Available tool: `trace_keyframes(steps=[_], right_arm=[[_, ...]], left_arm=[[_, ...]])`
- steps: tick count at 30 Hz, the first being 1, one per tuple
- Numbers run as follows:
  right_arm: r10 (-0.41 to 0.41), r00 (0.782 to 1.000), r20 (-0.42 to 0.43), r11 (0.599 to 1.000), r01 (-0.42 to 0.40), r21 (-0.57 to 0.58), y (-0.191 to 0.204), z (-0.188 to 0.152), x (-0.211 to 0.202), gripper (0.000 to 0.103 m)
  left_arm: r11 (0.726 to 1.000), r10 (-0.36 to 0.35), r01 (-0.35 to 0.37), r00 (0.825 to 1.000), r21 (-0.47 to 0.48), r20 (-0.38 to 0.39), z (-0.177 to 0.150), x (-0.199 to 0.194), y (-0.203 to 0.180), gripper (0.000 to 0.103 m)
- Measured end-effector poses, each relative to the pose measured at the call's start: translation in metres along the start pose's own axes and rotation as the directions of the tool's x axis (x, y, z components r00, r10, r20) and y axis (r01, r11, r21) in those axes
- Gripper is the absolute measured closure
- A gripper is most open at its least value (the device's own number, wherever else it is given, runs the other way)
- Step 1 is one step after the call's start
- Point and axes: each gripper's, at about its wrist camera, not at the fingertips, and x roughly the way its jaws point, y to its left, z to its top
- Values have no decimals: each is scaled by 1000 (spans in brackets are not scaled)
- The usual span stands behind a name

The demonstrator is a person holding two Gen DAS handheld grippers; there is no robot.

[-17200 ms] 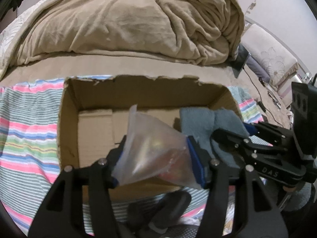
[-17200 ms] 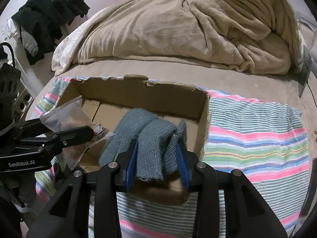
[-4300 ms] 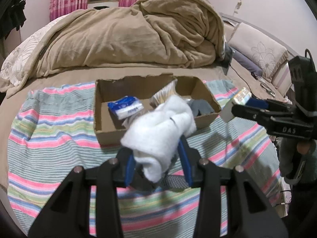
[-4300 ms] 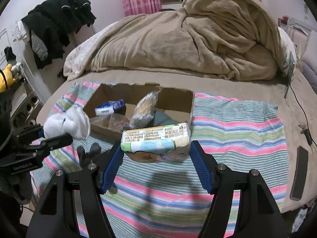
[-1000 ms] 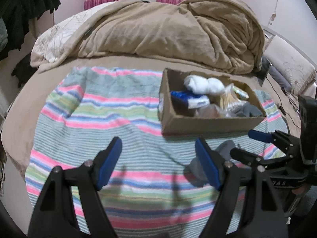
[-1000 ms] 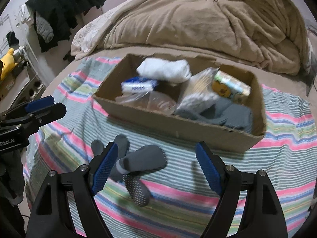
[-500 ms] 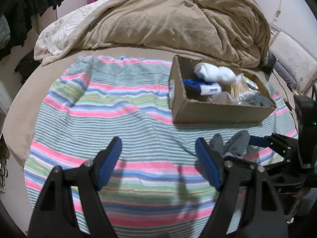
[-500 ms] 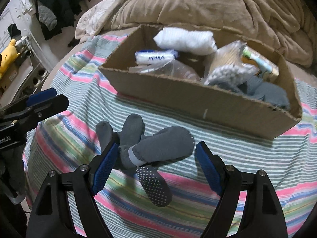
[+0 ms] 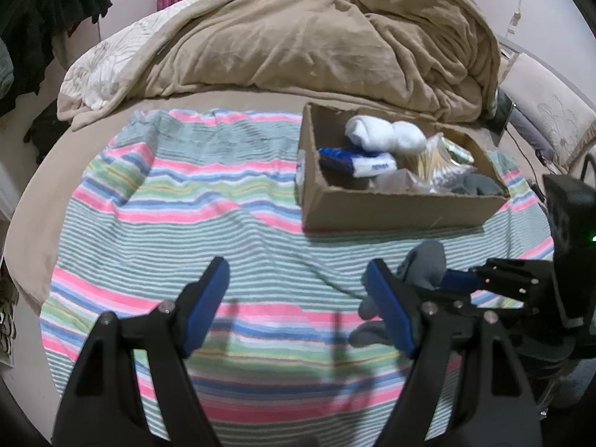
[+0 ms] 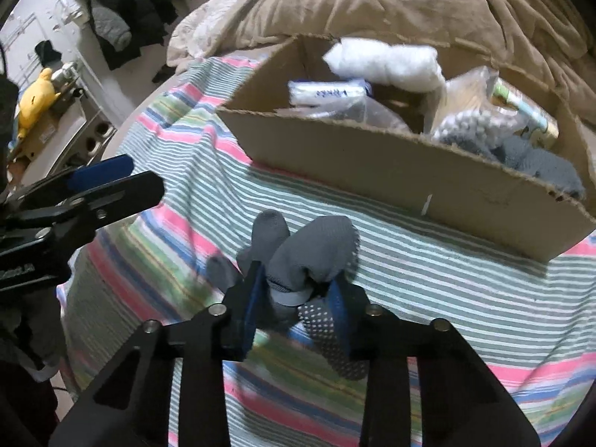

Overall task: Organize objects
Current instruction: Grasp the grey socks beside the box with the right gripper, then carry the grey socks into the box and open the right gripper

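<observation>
A pair of grey socks (image 10: 313, 257) with white grip dots lies on the striped blanket (image 10: 428, 290) just in front of the cardboard box (image 10: 409, 171). My right gripper (image 10: 296, 307) is shut on the grey socks; they also show in the left wrist view (image 9: 424, 260). My left gripper (image 9: 298, 298) is open and empty over the blanket, left of the socks. The box (image 9: 395, 205) holds white socks (image 9: 383, 136), a blue and white pack (image 9: 357, 160), plastic bags and other grey socks.
A heaped tan duvet (image 9: 327, 41) lies behind the box. Dark clothes (image 10: 126, 11) hang at the far left, with a yellow toy (image 10: 33, 104) on a shelf. The bed edge (image 9: 26, 193) curves along the left. Pillows (image 9: 551, 111) lie at the right.
My right gripper has moved down onto the grey socks and closed on them. The left gripper stays open, shifted slightly over the blanket.
</observation>
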Motion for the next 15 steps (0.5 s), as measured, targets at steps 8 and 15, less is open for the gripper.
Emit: trace_keyframes(steps=[8, 15], right_arm=[[-1, 997, 74, 1000, 2, -17, -1, 10, -39, 73], [-25, 990, 141, 1000, 26, -1, -17, 23, -72, 73]], left_arm=[[1000, -1, 1, 1000, 10, 19, 9, -6, -6, 25], [1000, -11, 10, 999, 27, 40, 18, -14, -16, 25]])
